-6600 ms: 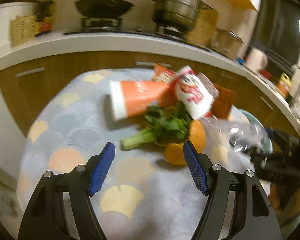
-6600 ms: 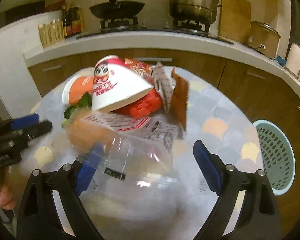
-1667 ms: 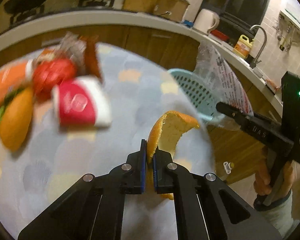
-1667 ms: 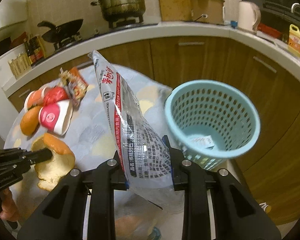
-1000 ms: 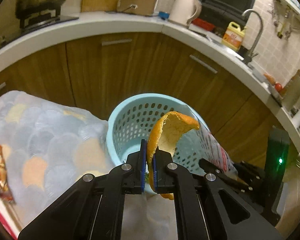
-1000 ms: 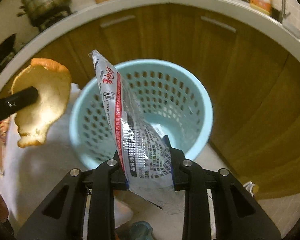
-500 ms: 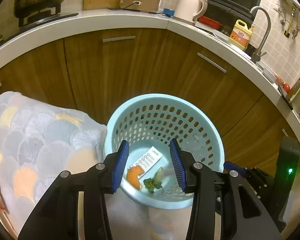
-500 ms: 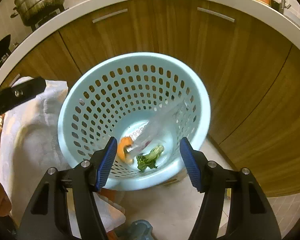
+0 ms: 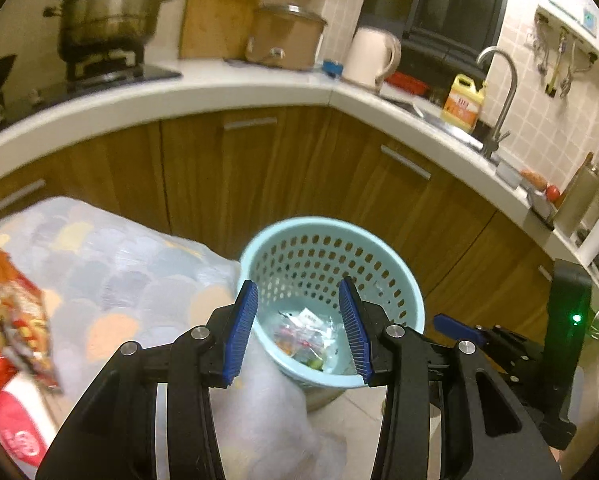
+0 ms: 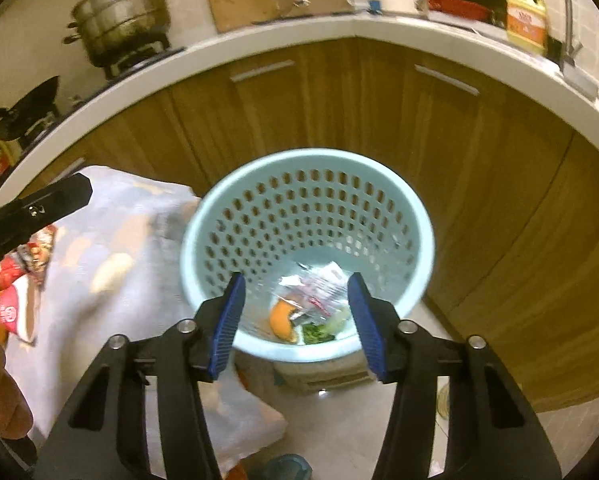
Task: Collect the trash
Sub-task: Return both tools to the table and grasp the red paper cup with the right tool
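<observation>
A light blue perforated basket (image 9: 387,276) (image 10: 311,160) stands on the floor by the table. Inside it lie the clear printed plastic bag (image 10: 319,284) (image 9: 303,330), the orange peel (image 10: 283,322) and some green leaves (image 10: 315,334). My left gripper (image 9: 297,326) is open and empty above the basket's near rim. My right gripper (image 10: 297,326) is open and empty over the basket. On the table at the left remain a snack packet (image 9: 15,304) and a red and white cup (image 9: 15,436) (image 10: 17,312).
The table wears a scallop-patterned cloth (image 9: 111,264) (image 10: 111,240) that hangs beside the basket. Wooden cabinets (image 9: 299,168) under a white counter curve behind. On the counter are a steel pot (image 9: 111,12), a kettle (image 9: 369,56) and a sink tap (image 9: 499,92).
Both grippers have opened wider and pulled back slightly from the basket. The plastic bag has settled onto the basket's bottom over the peel and leaves. The left view has swung toward the table.
</observation>
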`<state>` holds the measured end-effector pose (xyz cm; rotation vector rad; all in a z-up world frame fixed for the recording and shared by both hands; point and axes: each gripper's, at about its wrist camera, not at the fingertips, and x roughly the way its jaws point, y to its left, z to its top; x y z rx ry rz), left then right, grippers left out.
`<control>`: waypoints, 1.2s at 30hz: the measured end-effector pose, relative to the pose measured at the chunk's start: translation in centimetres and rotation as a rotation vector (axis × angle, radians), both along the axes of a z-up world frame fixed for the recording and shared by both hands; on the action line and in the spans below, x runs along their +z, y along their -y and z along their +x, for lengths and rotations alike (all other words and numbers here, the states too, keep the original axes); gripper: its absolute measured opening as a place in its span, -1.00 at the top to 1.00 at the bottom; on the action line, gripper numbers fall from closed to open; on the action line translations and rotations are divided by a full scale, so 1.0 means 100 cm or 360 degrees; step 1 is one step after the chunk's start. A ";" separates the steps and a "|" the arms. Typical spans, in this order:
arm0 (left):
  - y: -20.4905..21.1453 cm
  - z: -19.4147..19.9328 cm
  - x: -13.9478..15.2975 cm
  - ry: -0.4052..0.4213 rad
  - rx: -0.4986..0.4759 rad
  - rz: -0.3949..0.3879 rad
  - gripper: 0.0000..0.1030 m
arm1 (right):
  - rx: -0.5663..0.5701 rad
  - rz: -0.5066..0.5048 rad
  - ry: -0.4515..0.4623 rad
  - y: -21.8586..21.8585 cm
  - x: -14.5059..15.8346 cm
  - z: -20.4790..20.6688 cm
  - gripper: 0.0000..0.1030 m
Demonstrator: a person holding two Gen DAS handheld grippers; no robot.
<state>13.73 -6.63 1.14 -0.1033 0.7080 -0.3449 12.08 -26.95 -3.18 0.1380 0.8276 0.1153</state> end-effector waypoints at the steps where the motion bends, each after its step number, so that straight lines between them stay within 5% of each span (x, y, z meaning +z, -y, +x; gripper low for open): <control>1: -0.005 -0.005 0.005 0.0021 0.0013 0.0000 0.20 | 0.0021 0.0000 0.0023 -0.007 0.005 -0.003 0.14; 5: -0.034 -0.028 0.021 0.0094 0.0086 -0.0028 0.14 | 0.0111 -0.0007 0.0083 -0.039 0.022 -0.016 0.29; 14: -0.129 -0.097 0.041 0.0218 0.0353 -0.0022 0.14 | 0.0408 -0.0047 0.0194 -0.131 0.049 -0.045 0.30; 23: -0.232 -0.160 0.022 0.0168 0.0616 0.0051 -0.06 | 0.0714 0.0018 0.0132 -0.224 0.043 -0.065 0.28; 32: -0.279 -0.168 -0.028 -0.0038 0.0590 0.0010 -0.07 | 0.0797 0.0148 0.0051 -0.283 0.017 -0.066 -0.39; 36: -0.284 -0.162 -0.041 -0.0081 0.0575 -0.0019 -0.07 | 0.0776 0.0160 0.0070 -0.295 0.011 -0.064 -0.51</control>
